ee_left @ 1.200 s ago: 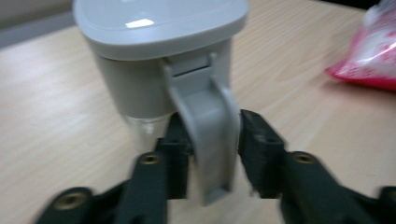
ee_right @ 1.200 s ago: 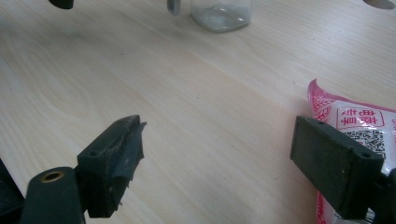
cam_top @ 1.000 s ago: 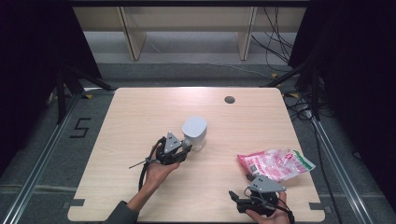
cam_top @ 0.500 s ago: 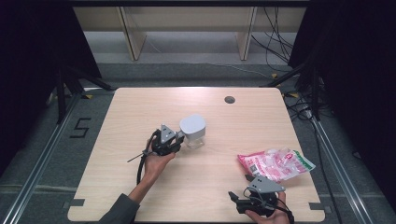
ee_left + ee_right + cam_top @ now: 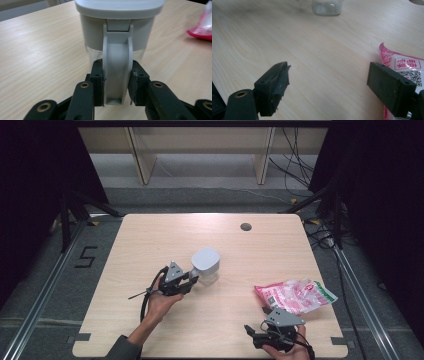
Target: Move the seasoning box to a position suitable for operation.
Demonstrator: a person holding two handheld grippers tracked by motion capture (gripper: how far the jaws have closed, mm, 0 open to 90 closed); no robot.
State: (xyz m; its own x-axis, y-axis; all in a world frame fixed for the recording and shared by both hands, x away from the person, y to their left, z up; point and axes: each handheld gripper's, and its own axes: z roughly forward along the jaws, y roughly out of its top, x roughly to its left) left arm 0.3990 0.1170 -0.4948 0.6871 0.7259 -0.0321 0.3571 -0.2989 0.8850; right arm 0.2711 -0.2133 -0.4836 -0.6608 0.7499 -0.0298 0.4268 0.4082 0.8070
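My right gripper (image 5: 255, 336) sits nearest me with its jaws spread wide on nothing, the pink snack bag (image 5: 295, 295) just beyond its right jaw. Farther out, my left gripper (image 5: 116, 83) is clamped on the grey handle (image 5: 117, 72) of the lidded jug (image 5: 206, 266), standing straight ahead of it on the table (image 5: 280, 250).

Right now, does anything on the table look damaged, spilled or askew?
Only one small thing: the rubber pad on the right gripper is torn and ragged at its edge. The jug stands upright, the pink packet lies flat, and nothing is spilled.
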